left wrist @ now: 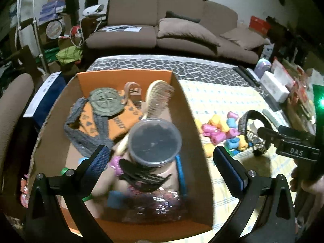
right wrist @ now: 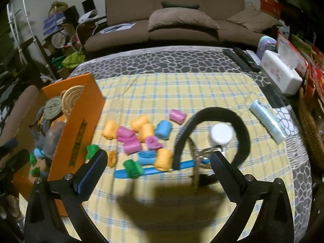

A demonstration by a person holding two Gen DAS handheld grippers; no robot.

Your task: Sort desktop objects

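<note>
In the left wrist view my left gripper (left wrist: 162, 163) hangs open over the orange cardboard box (left wrist: 125, 77). Just below its fingers a round clear tub with a dark lid (left wrist: 155, 141) rests on the pile in the box, touching neither finger. The box also holds a wooden hairbrush (left wrist: 158, 97), a bronze medal (left wrist: 106, 101), a black hair claw (left wrist: 141, 175) and a blue comb (left wrist: 181, 174). My right gripper (right wrist: 160, 166) stands open and empty above the checked cloth (right wrist: 202, 87), near several coloured rolls (right wrist: 139, 137), a black headband (right wrist: 214, 115), a white-capped jar (right wrist: 221, 134) and a blue comb (right wrist: 158, 171).
A pale blue roll (right wrist: 267, 121), a white tissue box (right wrist: 281, 75) and remote controls (right wrist: 243, 58) lie along the table's right side. A brown sofa (right wrist: 174, 20) stands behind the table. Clutter fills the shelves at the far left (left wrist: 52, 24).
</note>
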